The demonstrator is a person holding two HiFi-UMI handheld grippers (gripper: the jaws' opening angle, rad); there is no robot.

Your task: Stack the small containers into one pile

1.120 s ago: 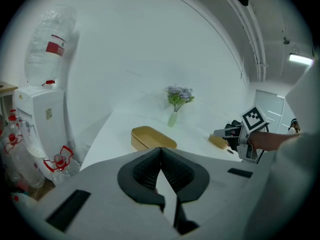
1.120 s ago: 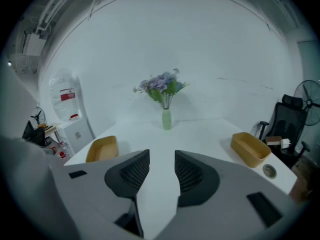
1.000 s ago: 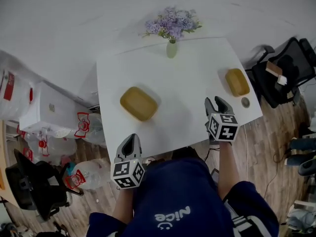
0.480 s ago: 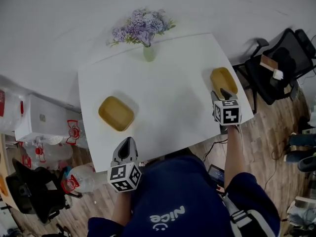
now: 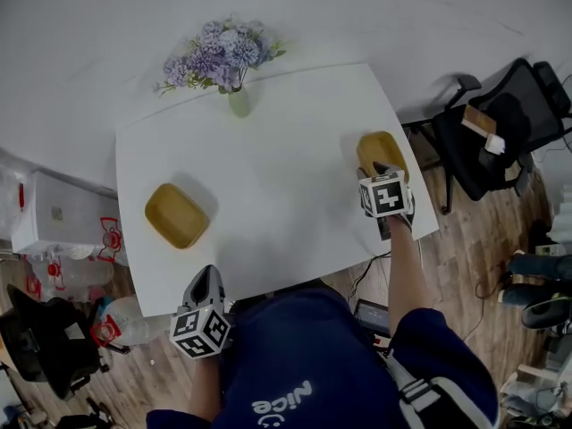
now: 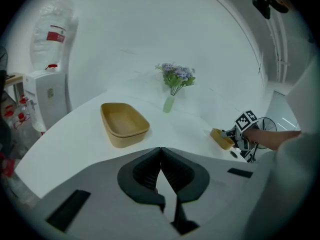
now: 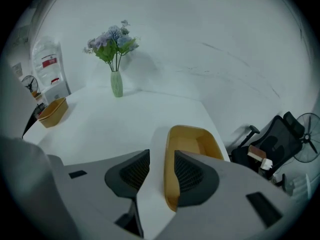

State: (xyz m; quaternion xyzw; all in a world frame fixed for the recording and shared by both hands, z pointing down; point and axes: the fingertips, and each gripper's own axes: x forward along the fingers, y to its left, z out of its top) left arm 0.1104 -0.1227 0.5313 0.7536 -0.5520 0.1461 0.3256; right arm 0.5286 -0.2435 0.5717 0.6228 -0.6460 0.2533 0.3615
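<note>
Two small yellow containers sit on the white table [image 5: 268,177]. One container [image 5: 176,214] [image 6: 124,124] [image 7: 52,111] is at the left, well ahead of my left gripper [image 5: 206,275] [image 6: 161,150], which hangs shut and empty at the table's front edge. The other container [image 5: 379,149] [image 7: 194,143] [image 6: 221,138] is near the right edge. My right gripper [image 5: 382,170] [image 7: 161,154] is open and straddles its near left wall, one jaw inside and one outside. There is a visible gap between the outer jaw and the wall.
A green vase of purple flowers [image 5: 238,101] [image 6: 169,103] [image 7: 116,84] stands at the table's far edge. A black office chair [image 5: 492,132] is off the right side. A white water dispenser [image 5: 54,226] with a bottle [image 6: 52,34] stands off the left.
My right gripper has moved forward to the right container and now has its wall between the jaws. The left gripper has stayed at the front edge. The head view has shifted.
</note>
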